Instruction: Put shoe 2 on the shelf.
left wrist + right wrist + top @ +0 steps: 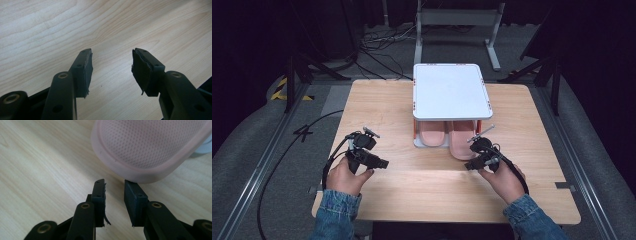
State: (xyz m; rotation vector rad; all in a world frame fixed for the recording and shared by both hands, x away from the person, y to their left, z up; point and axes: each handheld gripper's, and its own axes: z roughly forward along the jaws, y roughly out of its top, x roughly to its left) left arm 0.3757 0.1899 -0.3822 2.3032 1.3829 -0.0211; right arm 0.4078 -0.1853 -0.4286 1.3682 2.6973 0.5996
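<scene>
Two pink slippers lie side by side under a small white shelf at the back middle of the wooden table. The left slipper is tucked further in; the right slipper sticks out toward me. My right gripper sits just in front of that slipper. In the right gripper view its jaws stand slightly apart with nothing between them, tips almost touching the slipper's rounded pink mesh end. My left gripper hovers over bare wood at the left, its jaws wide open and empty.
The shelf has orange-marked legs and a white top with nothing on it. Black cables trail from the left gripper off the table's left side. Behind the table stand a grey metal frame, floor cables and dark tripod legs.
</scene>
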